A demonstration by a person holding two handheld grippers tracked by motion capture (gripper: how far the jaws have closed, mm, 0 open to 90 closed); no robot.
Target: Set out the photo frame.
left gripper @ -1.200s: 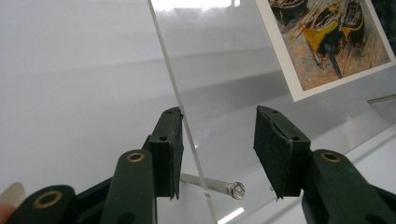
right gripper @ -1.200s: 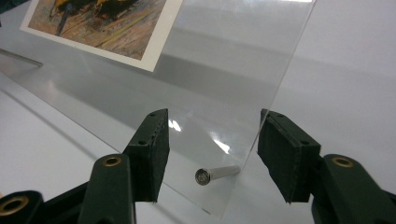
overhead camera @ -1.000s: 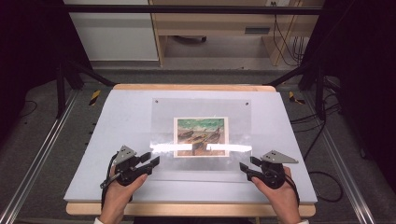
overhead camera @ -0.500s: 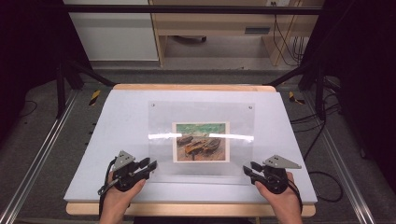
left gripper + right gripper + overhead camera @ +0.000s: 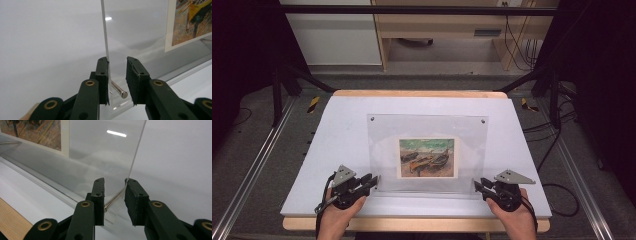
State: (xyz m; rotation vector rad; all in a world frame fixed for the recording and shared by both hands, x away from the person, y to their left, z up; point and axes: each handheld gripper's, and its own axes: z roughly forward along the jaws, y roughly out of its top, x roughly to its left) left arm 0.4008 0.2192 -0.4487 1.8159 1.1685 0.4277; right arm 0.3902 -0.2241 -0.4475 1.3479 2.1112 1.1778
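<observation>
Clear acrylic frame (image 5: 427, 152) w/ a boat painting print (image 5: 427, 158) inside sits centre of the high view, tilted up off the white desk (image 5: 337, 125), near edge at bottom.

Left claw (image 5: 376, 180) at frame's lower-left corner: in left gripper view, acrylic edge (image 5: 106, 45) touches one pad (image 5: 103, 75); other pad stands off, metal standoff pin (image 5: 119, 90) in the gap. Jaws have just been closing, not clamped yet.

Right claw (image 5: 477, 185) at lower-right corner: in right gripper view, its pads (image 5: 98, 192) straddle the corner and pin (image 5: 113, 199), pin tip against the left pad, gaps showing; also just closing.

Wooden strip (image 5: 412, 224) runs along desk's bottom edge.
</observation>
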